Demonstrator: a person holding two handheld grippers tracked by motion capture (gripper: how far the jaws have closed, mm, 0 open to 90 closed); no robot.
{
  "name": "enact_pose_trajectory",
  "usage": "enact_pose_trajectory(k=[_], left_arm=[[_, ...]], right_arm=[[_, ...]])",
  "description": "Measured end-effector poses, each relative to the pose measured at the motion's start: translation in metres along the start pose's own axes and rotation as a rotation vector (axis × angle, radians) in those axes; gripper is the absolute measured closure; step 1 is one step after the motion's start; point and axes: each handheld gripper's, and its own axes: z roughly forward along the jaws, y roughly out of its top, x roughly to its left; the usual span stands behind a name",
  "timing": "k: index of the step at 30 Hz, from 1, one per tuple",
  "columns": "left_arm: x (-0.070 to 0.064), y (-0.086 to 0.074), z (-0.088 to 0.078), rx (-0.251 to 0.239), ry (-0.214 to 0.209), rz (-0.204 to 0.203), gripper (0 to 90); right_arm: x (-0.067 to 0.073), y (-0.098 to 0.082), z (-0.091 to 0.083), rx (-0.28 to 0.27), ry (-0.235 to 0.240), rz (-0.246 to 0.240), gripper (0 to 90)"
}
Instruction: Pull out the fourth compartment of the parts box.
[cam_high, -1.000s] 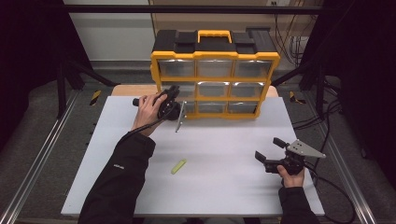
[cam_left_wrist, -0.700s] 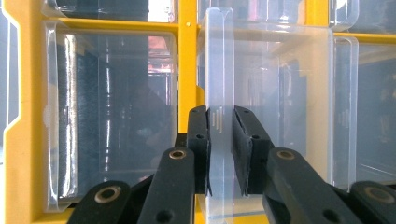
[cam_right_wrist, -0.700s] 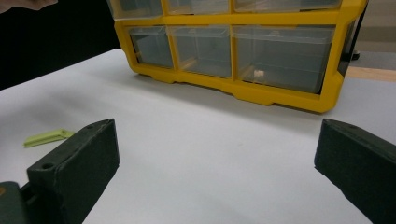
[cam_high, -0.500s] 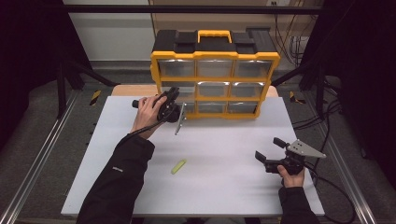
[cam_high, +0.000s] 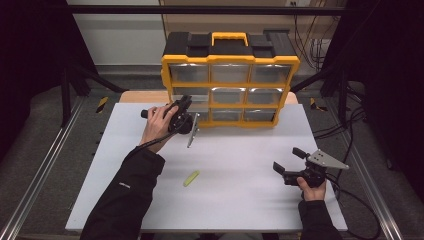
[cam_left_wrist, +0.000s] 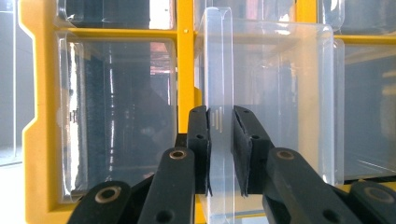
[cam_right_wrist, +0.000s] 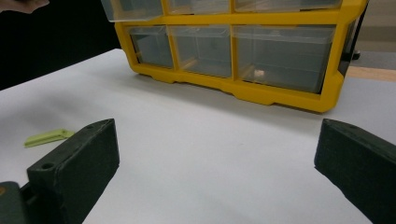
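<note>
Drawer cabinet (cam_high: 230, 80) at table (cam_high: 240, 210) rear, clip (cam_high: 191, 178) before it

Three cams, one scene

High view looks forward and down over the counter (cam_high: 225, 165); left claw cam sits right up against the yellow organizer (cam_left_wrist: 184, 70), right one sees it from farther off.

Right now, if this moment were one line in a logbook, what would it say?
left gripper: shut on clear drawer of yellow organizer | right gripper: open, holding nothing | green piece: on table
</note>
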Motion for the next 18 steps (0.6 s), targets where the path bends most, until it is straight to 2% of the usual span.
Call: enact_pose_trajectory(k=[18], left_arm=[[-0.0042,0.0041,-0.0097,0.007,0.015,0.0,77.7]], right_arm=[[0.0,-0.0001,0.0,0.001,-0.002,0.0,0.5]])
